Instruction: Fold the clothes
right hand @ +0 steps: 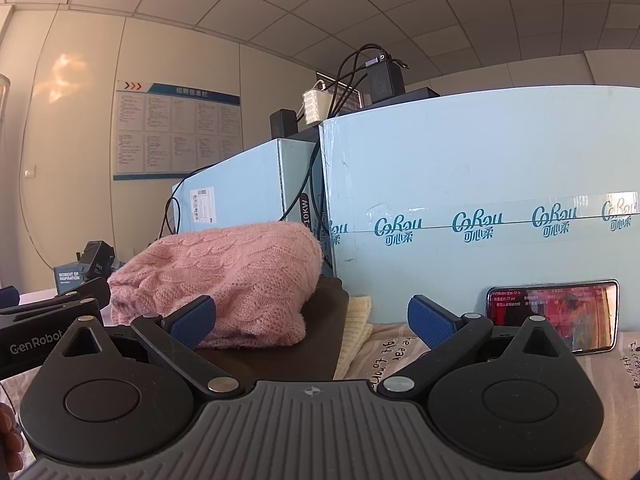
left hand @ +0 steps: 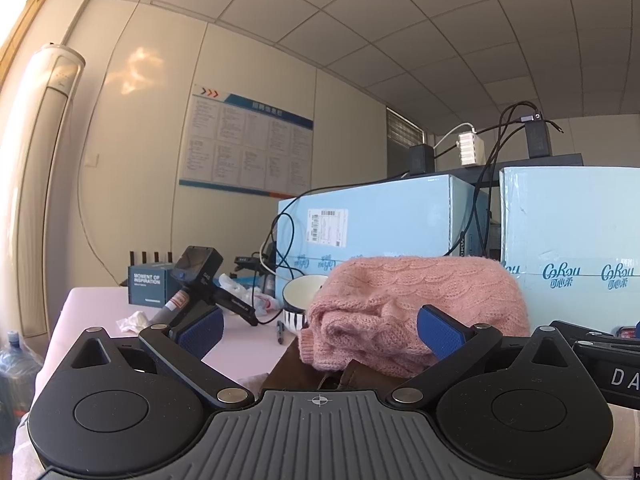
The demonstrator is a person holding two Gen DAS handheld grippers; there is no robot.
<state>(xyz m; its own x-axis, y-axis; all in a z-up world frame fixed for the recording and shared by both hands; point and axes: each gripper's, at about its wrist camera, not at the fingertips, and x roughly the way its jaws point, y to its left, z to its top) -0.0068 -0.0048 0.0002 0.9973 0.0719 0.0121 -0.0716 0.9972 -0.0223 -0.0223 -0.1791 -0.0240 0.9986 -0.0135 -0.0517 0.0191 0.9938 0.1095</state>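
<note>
Two big pale blue boxes [right hand: 480, 184] stand at the far side, and right in front of them sits the one pink knitted sweater [left hand: 416, 304], bunched in a rounded heap with its long axis running left to right across the scene. It lies on one dark brown garment [right hand: 280, 344], and a cream knit piece [right hand: 354, 332] pokes out just to the right of that.

Now the key relation: the sweater sits dead ahead of the left gripper [left hand: 320, 326], filling the gap between its blue pads, while for the right gripper [right hand: 312, 320] it lies ahead and off to the left, only the left pad overlapping it. So the left one looks the nearer and better lined up, I'd say.

Both grippers are spread wide, nothing pinched in either. Each is low, near the table.

One phone [right hand: 554, 316], screen lit, leans against the right box. One bowl [left hand: 302, 296] stands on the pink table [left hand: 92, 312], just left of the sweater.
</note>
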